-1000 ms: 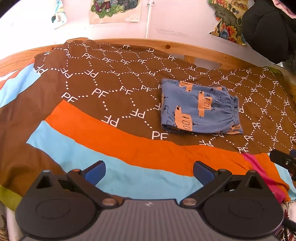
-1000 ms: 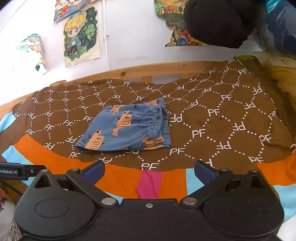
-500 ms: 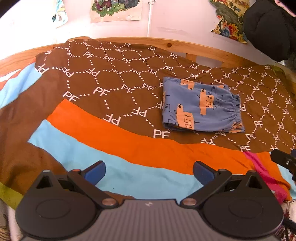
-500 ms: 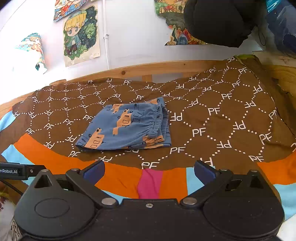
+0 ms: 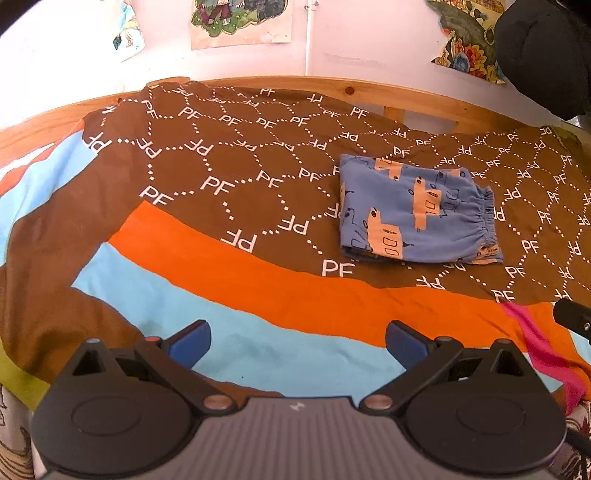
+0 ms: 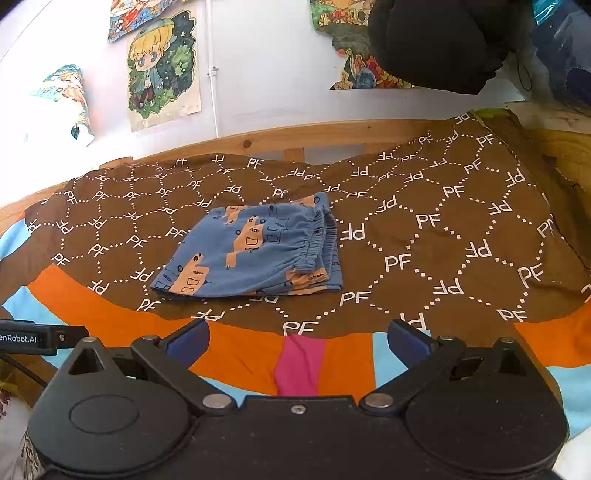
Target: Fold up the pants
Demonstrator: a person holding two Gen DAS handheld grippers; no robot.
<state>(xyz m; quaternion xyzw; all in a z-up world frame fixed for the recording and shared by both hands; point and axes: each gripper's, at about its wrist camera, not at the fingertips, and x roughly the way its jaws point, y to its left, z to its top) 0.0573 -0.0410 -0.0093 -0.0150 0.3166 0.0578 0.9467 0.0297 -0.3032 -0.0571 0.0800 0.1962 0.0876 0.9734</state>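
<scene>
Left wrist view, left to right:
- Posters (image 5: 240, 18) on white wall, top of frame.
- Wooden bed frame (image 5: 424, 107), curving across upper frame.
- Brown bedspread (image 5: 221, 155) printed with white "PF" hexagon pattern; orange and light-blue bands below, lower half of frame.
- Left gripper (image 5: 297, 343), bottom centre: jaws spread wide, blue fingertips (image 5: 190, 343) well apart, nothing between them, poised over the light-blue band.
- Pants (image 5: 417, 214), right of centre: blue, orange vehicle print, folded into compact rectangle, elastic waistband on right edge, flat on brown area, well apart from gripper.
- Dark garment (image 5: 546, 51), upper right corner.

Right wrist view, left to right:
- Tip of left gripper (image 6: 40, 338), left edge, lettered "Robot.AI".
- Cartoon poster (image 6: 162, 70), upper left.
- Pants (image 6: 255, 251), centre, folded, waistband layers stacked on right side.
- Right gripper (image 6: 297, 341), bottom centre: jaws wide open, empty, over orange and pink (image 6: 301, 363) bands.
- Dark garment (image 6: 439, 40), upper right.
</scene>
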